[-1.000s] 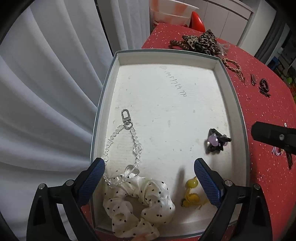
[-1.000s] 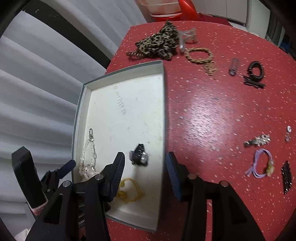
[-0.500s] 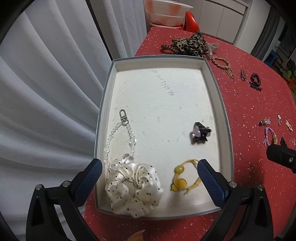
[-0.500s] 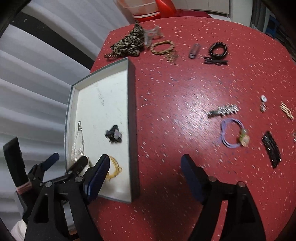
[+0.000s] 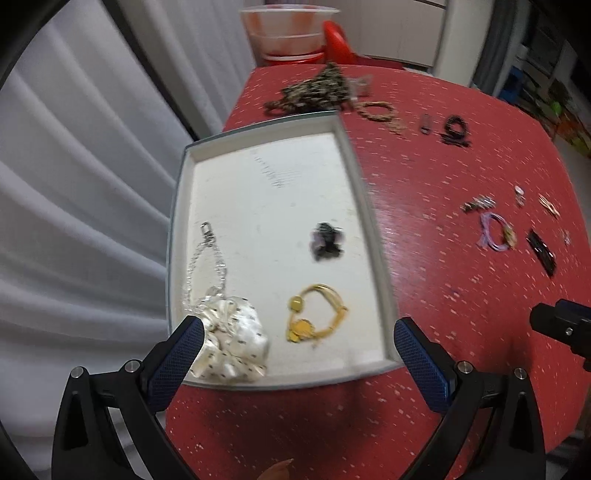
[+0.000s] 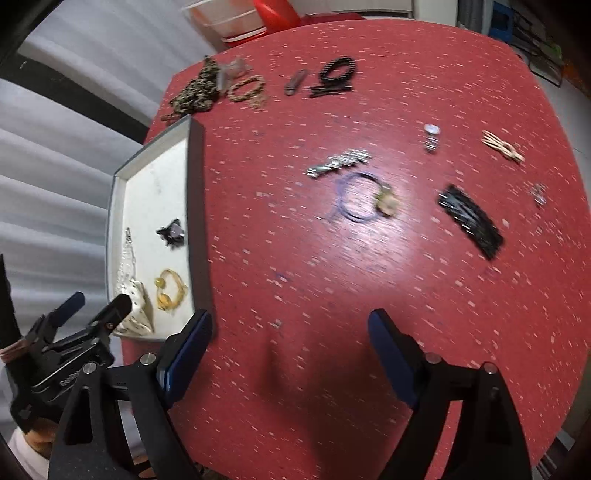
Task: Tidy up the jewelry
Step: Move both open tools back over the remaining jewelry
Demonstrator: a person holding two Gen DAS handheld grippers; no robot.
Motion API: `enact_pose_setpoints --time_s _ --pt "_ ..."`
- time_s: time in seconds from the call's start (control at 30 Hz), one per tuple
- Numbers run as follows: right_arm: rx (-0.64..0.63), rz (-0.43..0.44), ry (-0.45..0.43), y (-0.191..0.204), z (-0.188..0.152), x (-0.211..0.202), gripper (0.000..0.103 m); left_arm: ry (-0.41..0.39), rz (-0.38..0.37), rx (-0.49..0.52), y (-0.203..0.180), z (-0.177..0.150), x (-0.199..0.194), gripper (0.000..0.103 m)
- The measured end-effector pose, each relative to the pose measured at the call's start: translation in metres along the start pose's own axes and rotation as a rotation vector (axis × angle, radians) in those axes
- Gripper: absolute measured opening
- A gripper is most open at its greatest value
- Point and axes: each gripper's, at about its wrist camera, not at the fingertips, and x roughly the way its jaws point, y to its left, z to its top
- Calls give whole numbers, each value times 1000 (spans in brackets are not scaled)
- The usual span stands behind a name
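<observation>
A white tray (image 5: 266, 155) on the red table holds a dotted white scrunchie (image 5: 232, 343), a clear bead chain (image 5: 207, 258), a yellow hair tie (image 5: 314, 314) and a dark purple clip (image 5: 325, 242). My left gripper (image 5: 295, 354) is open and empty above the tray's near edge. My right gripper (image 6: 290, 354) is open and empty over bare table, right of the tray (image 6: 195, 177). Ahead of it lie a purple hair tie (image 6: 360, 197), a silver clip (image 6: 338, 162) and a black barrette (image 6: 471, 221).
A leopard scrunchie (image 6: 195, 92), a braided bracelet (image 6: 249, 88), a black coil tie (image 6: 338, 70) and small clips (image 6: 504, 146) lie farther out. A white curtain (image 5: 74, 184) hangs left of the table. A striped bowl (image 5: 288, 33) stands beyond the far edge.
Both grippers have pulled back and swung right. The left now hangs over the tray's near edge; the right has moved from the tray to open table. Nothing was picked up.
</observation>
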Motion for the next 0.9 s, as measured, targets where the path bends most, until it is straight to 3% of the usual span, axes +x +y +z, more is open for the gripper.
enact_pose_setpoints --time_s 0.2,0.23,0.27,0.57,0.9 --pt "31 -29 -18 -32 -17 -14 89 6 -36 33 -33 -4 -12 103" --pt "39 -30 -22 -37 -19 -15 91 7 -44 40 -39 -4 -12 103" --pt "48 -30 -20 -41 -21 -17 102 10 -54 49 -45 -4 -12 103" --pt "103 -61 26 -87 -34 -23 103 66 -164 87 -92 -6 -11 103" --pt "145 -122 34 -139 -33 -25 103 117 -202 53 -137 3 8 103"
